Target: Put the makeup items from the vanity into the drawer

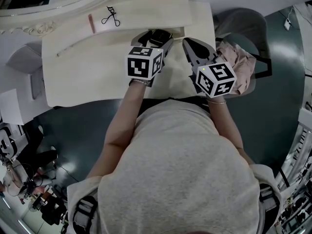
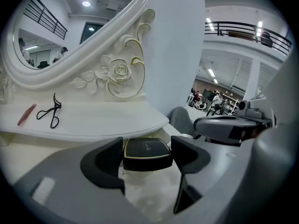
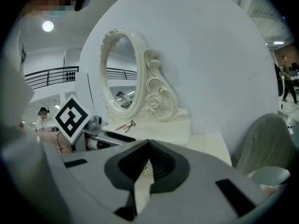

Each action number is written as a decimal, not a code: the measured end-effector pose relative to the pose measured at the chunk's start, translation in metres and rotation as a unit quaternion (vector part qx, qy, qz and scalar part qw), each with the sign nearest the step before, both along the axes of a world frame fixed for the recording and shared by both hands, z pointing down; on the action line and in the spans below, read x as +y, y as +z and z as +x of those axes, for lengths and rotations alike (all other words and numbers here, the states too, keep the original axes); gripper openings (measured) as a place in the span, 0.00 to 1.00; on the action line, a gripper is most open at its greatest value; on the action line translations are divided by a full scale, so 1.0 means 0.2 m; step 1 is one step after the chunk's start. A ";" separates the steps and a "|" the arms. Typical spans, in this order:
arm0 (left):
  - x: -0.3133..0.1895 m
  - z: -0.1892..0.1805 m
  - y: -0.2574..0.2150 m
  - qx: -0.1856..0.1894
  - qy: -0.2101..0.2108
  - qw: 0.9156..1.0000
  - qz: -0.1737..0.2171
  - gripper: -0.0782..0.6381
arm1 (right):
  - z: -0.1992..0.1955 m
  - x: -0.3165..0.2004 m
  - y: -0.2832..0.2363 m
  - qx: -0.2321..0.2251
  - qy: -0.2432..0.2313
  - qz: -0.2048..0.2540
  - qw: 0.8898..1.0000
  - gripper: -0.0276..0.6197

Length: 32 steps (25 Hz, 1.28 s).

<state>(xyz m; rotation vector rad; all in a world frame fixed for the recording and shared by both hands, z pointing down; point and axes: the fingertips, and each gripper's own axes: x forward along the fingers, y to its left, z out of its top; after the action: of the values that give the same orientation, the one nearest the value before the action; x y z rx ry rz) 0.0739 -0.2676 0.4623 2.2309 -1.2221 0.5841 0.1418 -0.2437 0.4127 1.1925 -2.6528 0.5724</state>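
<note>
Left hand-held gripper (image 2: 147, 157) clamped on black compact (image 2: 145, 149), grip plain only in left gripper view; right hand-held gripper (image 3: 148, 158) closed.

Left gripper (image 2: 147, 159) clamping compact (image 2: 145, 149), right gripper (image 3: 148, 158) closed, side by side

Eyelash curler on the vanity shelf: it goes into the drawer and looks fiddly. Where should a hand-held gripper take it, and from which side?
Probably best to grip the eyelash curler at its crossing, between the curved head and the finger loops. It lies flat on the shelf, loops towards the front edge, so come down from above, jaws across that narrow waist.
</note>
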 end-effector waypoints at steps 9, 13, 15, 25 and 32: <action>-0.04 0.01 0.04 -0.022 -0.010 1.000 -0.012 0.57 | -0.01 -0.01 0.02 0.002 -0.004 -0.007 1.000 0.05; -0.06 0.02 0.05 -0.030 -0.020 0.999 -0.012 0.57 | -0.01 -0.01 0.03 0.002 -0.005 -0.008 1.000 0.05; -0.07 0.02 0.06 -0.032 -0.026 0.999 -0.010 0.57 | -0.01 -0.02 0.04 0.003 -0.006 -0.011 1.000 0.05; -0.09 0.03 0.07 -0.044 -0.064 0.997 0.010 0.57 | 0.00 -0.03 0.05 0.001 -0.002 -0.014 1.000 0.05; -0.10 0.03 0.08 -0.043 -0.086 0.995 0.023 0.57 | 0.00 -0.02 0.04 0.002 -0.001 -0.011 1.000 0.05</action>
<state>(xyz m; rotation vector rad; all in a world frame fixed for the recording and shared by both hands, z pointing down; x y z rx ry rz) 0.0801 -0.2868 0.4774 2.1289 -1.4668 0.5938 0.1420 -0.2481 0.4210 1.1824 -2.6377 0.5967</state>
